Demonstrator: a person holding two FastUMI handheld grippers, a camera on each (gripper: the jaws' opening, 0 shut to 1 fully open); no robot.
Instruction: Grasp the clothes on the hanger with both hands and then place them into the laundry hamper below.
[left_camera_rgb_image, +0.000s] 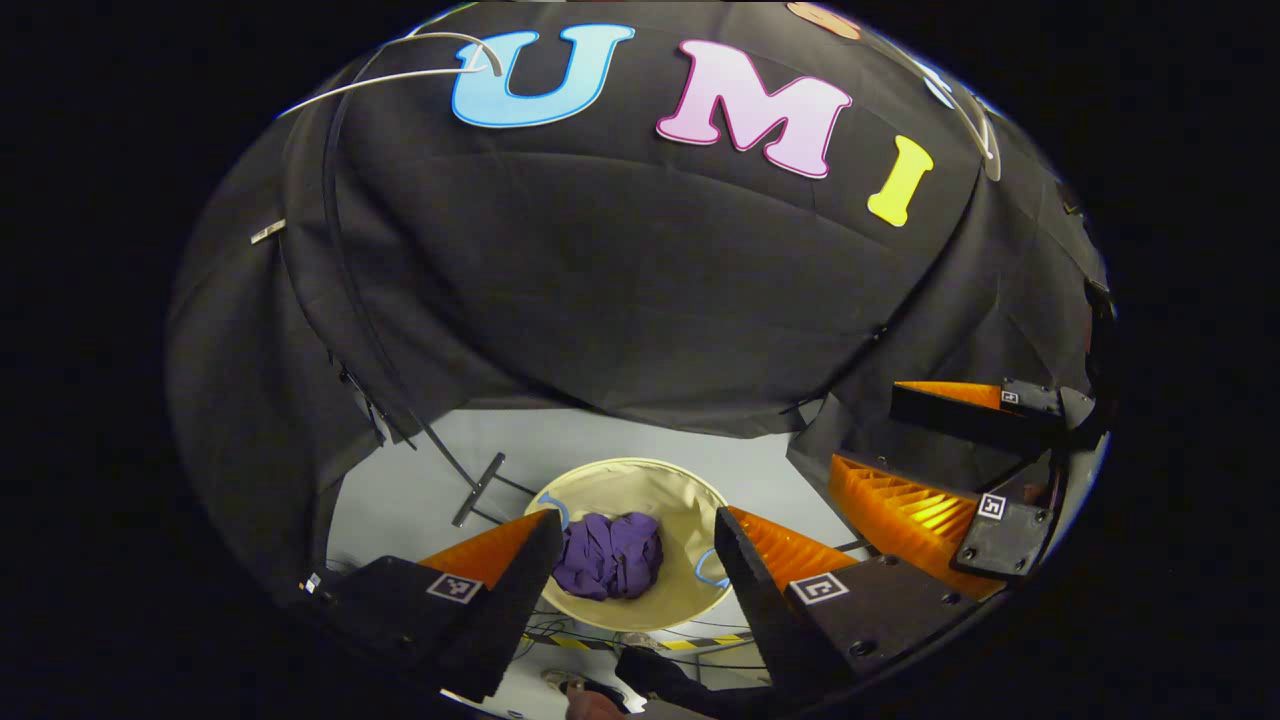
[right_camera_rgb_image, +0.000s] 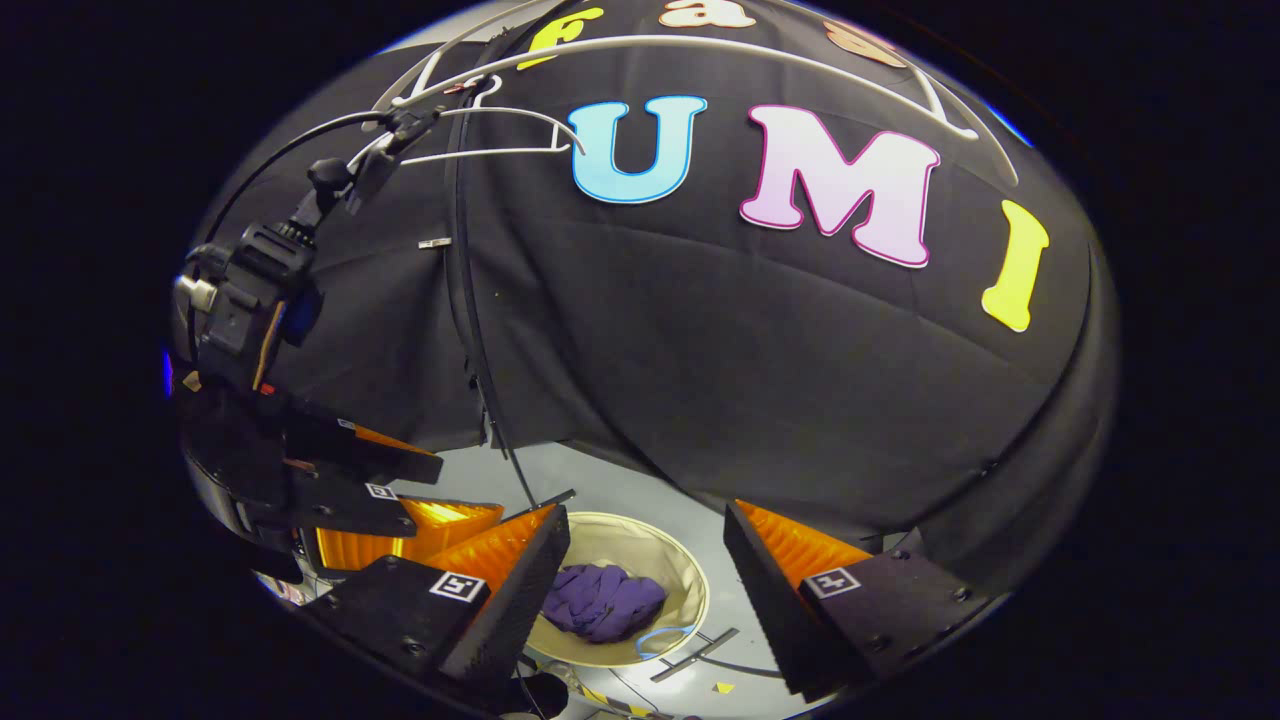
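The purple clothes (left_camera_rgb_image: 608, 556) lie bunched up inside the round cream laundry hamper (left_camera_rgb_image: 640, 488) on the floor, straight below both grippers. My left gripper (left_camera_rgb_image: 636, 516) hangs open above the hamper with nothing between its fingers. To its right, my right gripper (left_camera_rgb_image: 866, 430) is open as well. In the right gripper view the clothes (right_camera_rgb_image: 602, 602) rest in the hamper (right_camera_rgb_image: 640, 545) beneath my open, empty right gripper (right_camera_rgb_image: 647, 512). My left gripper (right_camera_rgb_image: 448, 490) is close by at the left, jaws apart. A bare white hanger (right_camera_rgb_image: 500, 112) hangs up high.
A thin black rack pole (right_camera_rgb_image: 470, 300) runs down to a foot bar (left_camera_rgb_image: 478, 490) on the pale grey floor beside the hamper. The white hanger (left_camera_rgb_image: 440, 62) sits at the top left. Yellow-black tape (left_camera_rgb_image: 690, 641) and cables lie near the hamper's front.
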